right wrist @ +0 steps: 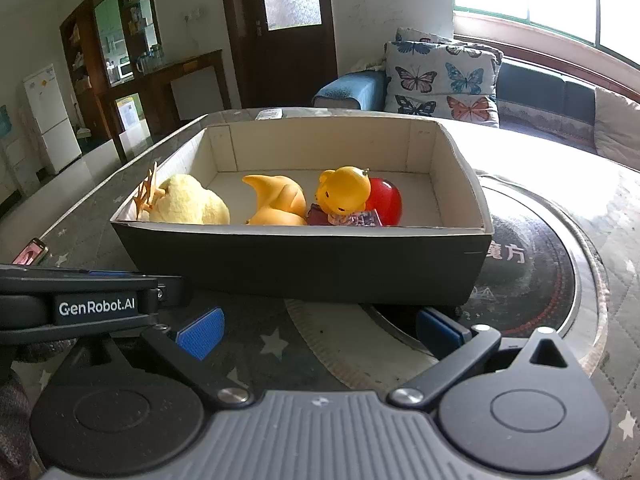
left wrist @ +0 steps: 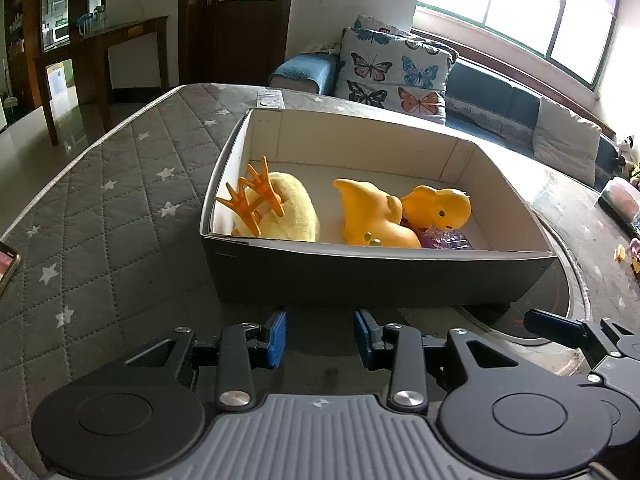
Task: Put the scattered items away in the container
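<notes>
A dark cardboard box (left wrist: 380, 276) with a white inside stands on the quilted table; it also shows in the right wrist view (right wrist: 304, 260). In it lie a pale yellow plush chick with orange feet (left wrist: 280, 208) (right wrist: 188, 204), an orange-yellow rubber duck (left wrist: 384, 216) (right wrist: 320, 200), a red ball (right wrist: 386, 200) and a purple packet (left wrist: 444, 238) (right wrist: 344, 218). My left gripper (left wrist: 320, 334) is open and empty just in front of the box's near wall. My right gripper (right wrist: 320, 330) is open wide and empty, also in front of the box.
A phone (left wrist: 6, 266) (right wrist: 30, 254) lies at the table's left edge. A remote (left wrist: 270, 98) lies behind the box. A round dark hotplate (right wrist: 532, 276) sits under the box's right end. Small toys (left wrist: 628, 252) lie at far right. A sofa with butterfly cushions (left wrist: 396, 76) stands behind.
</notes>
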